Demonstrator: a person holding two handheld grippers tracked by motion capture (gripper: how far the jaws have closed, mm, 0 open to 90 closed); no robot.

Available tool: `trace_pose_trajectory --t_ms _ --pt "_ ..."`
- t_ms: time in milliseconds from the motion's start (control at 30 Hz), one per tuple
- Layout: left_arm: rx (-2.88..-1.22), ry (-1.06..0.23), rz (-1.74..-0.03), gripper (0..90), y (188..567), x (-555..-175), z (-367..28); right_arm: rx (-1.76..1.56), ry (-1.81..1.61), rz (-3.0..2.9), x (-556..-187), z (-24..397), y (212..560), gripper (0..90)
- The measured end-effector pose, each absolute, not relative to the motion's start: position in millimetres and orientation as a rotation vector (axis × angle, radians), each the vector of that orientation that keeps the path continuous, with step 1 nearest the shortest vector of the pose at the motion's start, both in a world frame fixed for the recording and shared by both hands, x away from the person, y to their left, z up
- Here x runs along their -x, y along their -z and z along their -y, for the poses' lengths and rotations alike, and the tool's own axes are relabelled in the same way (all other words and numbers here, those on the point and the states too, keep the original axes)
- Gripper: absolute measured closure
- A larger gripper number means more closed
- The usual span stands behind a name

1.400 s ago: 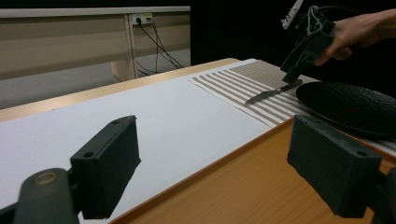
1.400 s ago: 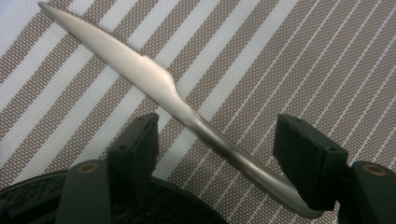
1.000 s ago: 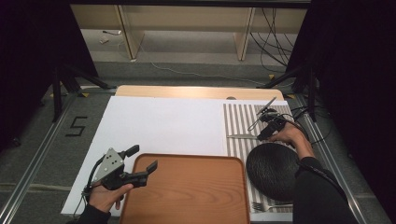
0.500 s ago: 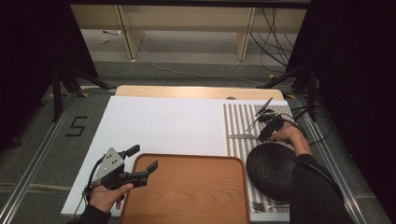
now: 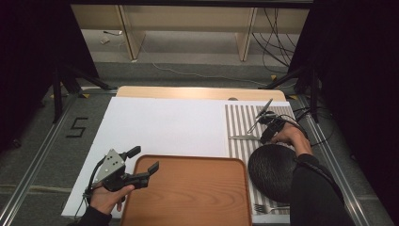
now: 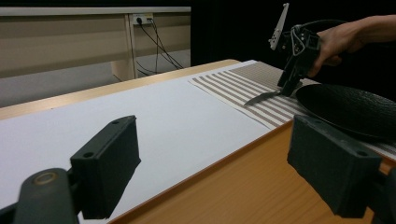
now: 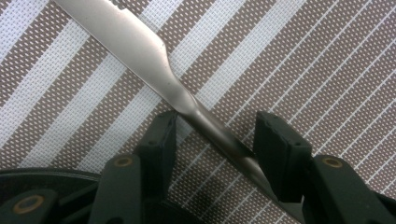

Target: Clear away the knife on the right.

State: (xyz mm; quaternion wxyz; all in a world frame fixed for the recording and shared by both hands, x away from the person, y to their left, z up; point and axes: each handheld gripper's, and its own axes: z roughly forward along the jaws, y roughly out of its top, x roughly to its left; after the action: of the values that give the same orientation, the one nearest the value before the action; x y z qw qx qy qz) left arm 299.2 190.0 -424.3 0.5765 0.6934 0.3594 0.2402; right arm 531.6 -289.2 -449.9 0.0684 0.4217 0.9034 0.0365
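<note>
Our right claw [image 7: 212, 135], half open and just closing, straddles the knife [image 7: 140, 60] on the striped mat [image 5: 240, 125]; the plate [image 5: 273, 172] sits at 6 o'clock, the tray [image 5: 188, 197] at 8. Our left claw [image 5: 143, 162] gapes empty.

Knife [image 7: 154, 70]: bare metal, smooth, satin sheen. Placemat [image 7: 303, 56]: coarse woven cloth, brown-white stripes, matt. Plate [image 5: 273, 170]: black, rough-textured, dull gloss. Tray [image 5: 188, 197]: wood, smooth, low sheen. Sheet [image 5: 160, 127] on desk: white, matt, paper-like. Fingers [image 7: 280, 149]: black matt plastic.

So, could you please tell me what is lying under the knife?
The knife lies on the striped placemat, its handle between the right hand-held gripper's closing jaws. The handle's end is covered by the gripper.
</note>
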Motion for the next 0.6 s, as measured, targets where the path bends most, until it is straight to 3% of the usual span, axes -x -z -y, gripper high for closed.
trace_pose_trajectory --t_ms 600 --pt "-1.625 -0.566 -0.839 16.1 424.3 -298.4 -189.6 -1.181 -0.137 -2.812 -528.6 285.0 449.1 76.1"
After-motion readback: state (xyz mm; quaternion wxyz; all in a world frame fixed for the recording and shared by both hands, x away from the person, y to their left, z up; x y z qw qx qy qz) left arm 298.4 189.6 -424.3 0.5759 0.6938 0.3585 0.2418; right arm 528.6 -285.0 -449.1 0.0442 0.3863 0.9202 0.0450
